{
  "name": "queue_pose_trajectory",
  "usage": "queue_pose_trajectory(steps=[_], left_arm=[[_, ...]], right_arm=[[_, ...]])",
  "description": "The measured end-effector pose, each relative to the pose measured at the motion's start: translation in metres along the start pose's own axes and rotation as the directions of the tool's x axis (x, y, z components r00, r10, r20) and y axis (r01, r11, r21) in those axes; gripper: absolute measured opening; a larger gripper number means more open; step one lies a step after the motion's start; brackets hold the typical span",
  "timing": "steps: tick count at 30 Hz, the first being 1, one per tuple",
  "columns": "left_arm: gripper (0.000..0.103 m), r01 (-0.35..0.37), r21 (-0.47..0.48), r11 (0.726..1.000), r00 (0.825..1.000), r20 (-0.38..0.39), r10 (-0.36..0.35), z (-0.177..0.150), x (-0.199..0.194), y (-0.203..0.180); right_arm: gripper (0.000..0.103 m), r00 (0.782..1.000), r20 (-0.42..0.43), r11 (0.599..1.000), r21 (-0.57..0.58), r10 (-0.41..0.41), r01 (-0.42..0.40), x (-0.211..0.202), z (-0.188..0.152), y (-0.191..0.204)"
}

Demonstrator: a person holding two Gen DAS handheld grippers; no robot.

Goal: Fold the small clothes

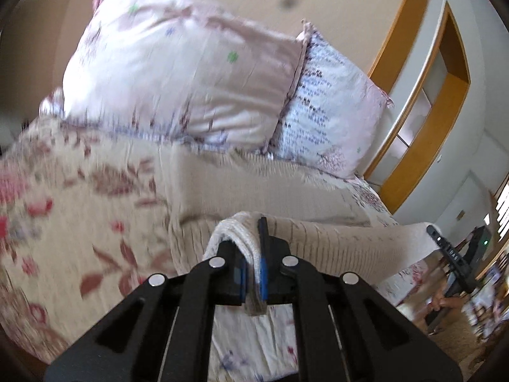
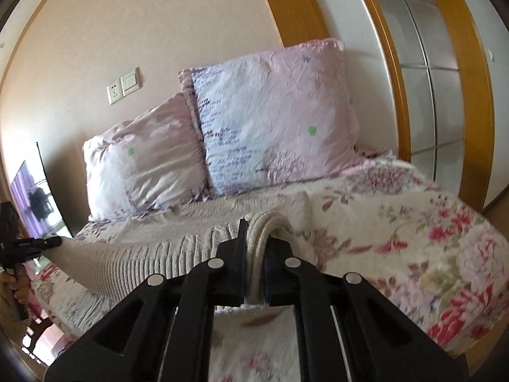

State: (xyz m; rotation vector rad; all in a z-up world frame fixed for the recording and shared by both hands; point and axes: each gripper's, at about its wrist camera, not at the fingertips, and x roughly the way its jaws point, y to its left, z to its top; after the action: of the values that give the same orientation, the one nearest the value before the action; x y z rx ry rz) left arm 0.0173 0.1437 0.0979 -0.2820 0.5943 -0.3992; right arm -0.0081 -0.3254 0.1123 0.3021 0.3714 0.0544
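A cream ribbed knit garment [image 1: 334, 242] is stretched in the air above the bed between my two grippers. My left gripper [image 1: 251, 254] is shut on one bunched end of it. My right gripper [image 2: 256, 248] is shut on the other bunched end [image 2: 264, 232]. The garment's ribbed span [image 2: 152, 254] runs left from my right gripper to the left gripper [image 2: 19, 248], seen at the far left edge of the right wrist view. The right gripper [image 1: 451, 258] shows at the right of the left wrist view.
A floral bedspread [image 1: 79, 216] covers the bed [image 2: 429, 222] below. Two pink patterned pillows [image 2: 270, 111] [image 2: 143, 165] lean on the beige wall at the head. A wood-framed wardrobe [image 2: 429, 79] stands at the right. A screen [image 2: 35, 197] stands at the left.
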Motion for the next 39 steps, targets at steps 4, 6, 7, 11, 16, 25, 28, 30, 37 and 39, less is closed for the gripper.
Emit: queue_pose_trajectory(steps=[4, 6, 7, 11, 16, 25, 28, 30, 37, 39], left_arm=[[0.006, -0.029, 0.052, 0.998, 0.998, 0.062, 0.026, 0.027, 0.005, -0.007], [0.006, -0.042, 0.047, 0.998, 0.997, 0.071, 0.038, 0.038, 0.013, -0.006], [0.006, -0.050, 0.042, 0.998, 0.996, 0.072, 0.047, 0.045, 0.019, -0.005], [0.006, -0.082, 0.039, 0.996, 0.994, 0.075, 0.079, 0.067, 0.047, 0.000], [0.006, -0.061, -0.078, 0.995, 0.998, 0.006, 0.062, 0.087, 0.098, 0.029], [0.006, -0.117, -0.256, 0.959, 0.981, -0.181, 0.072, 0.079, 0.193, 0.080], [0.006, -0.125, -0.297, 0.947, 0.975, -0.212, 0.063, 0.075, 0.213, 0.088], [0.007, -0.124, -0.329, 0.936, 0.971, -0.235, 0.046, 0.075, 0.223, 0.093], [0.047, -0.101, -0.410, 0.906, 0.979, -0.202, 0.018, 0.091, 0.218, 0.103], [0.056, -0.138, -0.370, 0.919, 0.984, -0.158, 0.084, 0.100, 0.201, 0.102]], right_arm=[[0.008, 0.998, 0.044, 0.998, -0.038, -0.038, 0.040, 0.017, 0.018, 0.007], [0.008, 0.997, 0.058, 0.997, -0.051, -0.053, 0.056, 0.032, 0.030, 0.010], [0.008, 0.996, 0.059, 0.996, -0.059, -0.060, 0.064, 0.038, 0.035, 0.011], [0.008, 0.995, 0.052, 0.991, -0.101, -0.083, 0.088, 0.065, 0.050, 0.018], [0.008, 0.996, -0.031, 0.993, -0.081, -0.089, 0.086, 0.116, 0.058, 0.015], [0.008, 0.948, -0.308, 0.990, 0.090, -0.072, 0.105, 0.226, 0.033, -0.015], [0.008, 0.920, -0.388, 0.973, 0.189, -0.048, 0.131, 0.253, 0.029, -0.029], [0.013, 0.906, -0.423, 0.951, 0.273, -0.016, 0.145, 0.268, 0.029, -0.039], [0.049, 0.928, -0.373, 0.931, 0.340, 0.004, 0.133, 0.274, 0.046, -0.045], [0.050, 0.936, -0.351, 0.936, 0.328, -0.008, 0.131, 0.260, 0.050, -0.044]])
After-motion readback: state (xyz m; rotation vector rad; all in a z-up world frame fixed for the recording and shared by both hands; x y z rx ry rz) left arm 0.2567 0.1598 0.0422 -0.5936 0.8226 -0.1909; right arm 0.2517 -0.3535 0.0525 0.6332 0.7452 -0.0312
